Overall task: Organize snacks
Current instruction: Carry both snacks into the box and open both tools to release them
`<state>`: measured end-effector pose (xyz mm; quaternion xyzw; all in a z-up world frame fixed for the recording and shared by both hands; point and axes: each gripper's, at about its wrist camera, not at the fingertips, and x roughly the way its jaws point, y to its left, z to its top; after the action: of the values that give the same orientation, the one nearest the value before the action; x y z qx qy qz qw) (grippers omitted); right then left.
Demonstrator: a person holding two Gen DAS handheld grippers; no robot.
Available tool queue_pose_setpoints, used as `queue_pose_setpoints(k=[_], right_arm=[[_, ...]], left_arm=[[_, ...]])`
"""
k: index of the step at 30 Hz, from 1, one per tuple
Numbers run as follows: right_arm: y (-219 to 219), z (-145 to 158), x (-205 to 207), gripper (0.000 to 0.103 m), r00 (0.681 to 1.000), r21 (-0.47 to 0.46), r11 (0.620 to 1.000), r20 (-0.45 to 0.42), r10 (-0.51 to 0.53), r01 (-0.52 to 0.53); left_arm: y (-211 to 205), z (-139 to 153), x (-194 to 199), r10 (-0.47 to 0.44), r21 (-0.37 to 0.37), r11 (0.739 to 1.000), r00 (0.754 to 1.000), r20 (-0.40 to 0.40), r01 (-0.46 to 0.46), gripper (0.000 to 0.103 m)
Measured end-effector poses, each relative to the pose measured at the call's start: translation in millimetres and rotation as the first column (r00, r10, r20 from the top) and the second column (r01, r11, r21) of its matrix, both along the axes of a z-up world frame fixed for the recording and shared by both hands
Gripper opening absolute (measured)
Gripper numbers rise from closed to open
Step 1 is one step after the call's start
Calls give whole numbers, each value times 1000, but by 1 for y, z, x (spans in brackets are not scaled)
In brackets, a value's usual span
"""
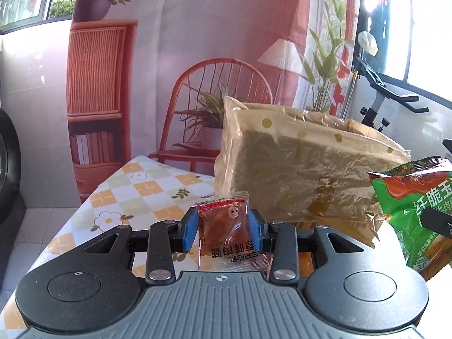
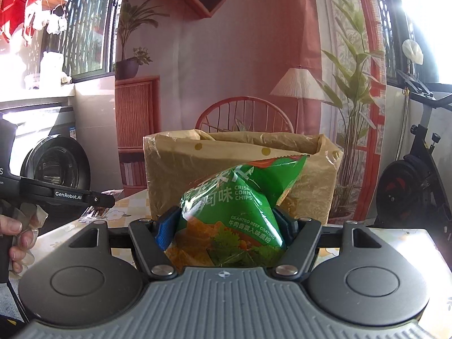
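My left gripper (image 1: pixel 223 227) is shut on a small red jerky packet (image 1: pixel 224 226), held above the table in front of the tan cardboard box (image 1: pixel 296 169). My right gripper (image 2: pixel 226 226) is shut on a green corn chips bag (image 2: pixel 240 206), held up before the same box (image 2: pixel 175 178), whose top is open. The chips bag also shows at the right edge of the left wrist view (image 1: pixel 415 212). The left gripper's body shows at the left of the right wrist view (image 2: pixel 65 195).
The table has a checked flower-print cloth (image 1: pixel 127 197). A printed backdrop with a chair hangs behind the box. A washing machine (image 2: pixel 56 166) stands at left and an exercise bike (image 2: pixel 418 175) at right.
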<state>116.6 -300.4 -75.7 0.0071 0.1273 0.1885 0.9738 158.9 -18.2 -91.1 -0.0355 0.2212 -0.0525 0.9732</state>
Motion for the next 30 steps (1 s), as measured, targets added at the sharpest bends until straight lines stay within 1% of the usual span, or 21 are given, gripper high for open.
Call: queue_pose_setpoints(k=[3,6,9,12,13,15,16,18,21,24,26,27,28,30], right_arm=[[-5,21,10,70,998,11,1000,55,3,-4],[-10,38,25,70,996,26,1000,87,-4,1],[-16,58,49,70,994,51,999,110,-20,14],[-19,75,76,70,989,74,997,140,-41,31],[-19,78,85,70,988,81,996,145,-51,40],[-18,87,112,70,987,96,993,143,-77,63],[-15,88,124,70,986,93,993,144,-90,77],[-7,87,145,70,985,71,992,133,-111,102],[3,75,178,70,989,47,990,50,-136,134],[11,61,195,71,993,26,993,-20,-118,118],[14,54,202,72,993,36,994,-75,-96,99],[14,51,205,75,991,56,995,-109,-72,79],[15,49,206,76,990,65,995,-125,-61,69],[15,48,203,83,991,76,996,-127,-37,47]], left_arm=[[-8,25,10,-31,-2,1000,998,59,31,40],[-19,48,18,-53,12,999,991,125,52,41],[-28,72,29,-77,10,997,980,181,76,41],[-43,93,48,-102,26,995,966,239,99,41],[-48,99,58,-113,23,994,964,241,111,41],[-57,107,80,-119,2,993,967,226,122,41],[-61,109,90,-124,3,992,969,214,126,41],[-71,107,118,-133,10,991,977,167,133,41],[-75,96,149,-126,-5,992,986,109,127,41],[-76,85,164,-133,0,991,989,67,133,42],[-71,79,169,-135,-6,991,990,38,135,45],[-68,78,171,-134,-18,991,991,26,135,53],[-66,77,174,-137,-31,990,990,21,138,61],[-60,76,172,-138,-31,990,990,29,139,64]])
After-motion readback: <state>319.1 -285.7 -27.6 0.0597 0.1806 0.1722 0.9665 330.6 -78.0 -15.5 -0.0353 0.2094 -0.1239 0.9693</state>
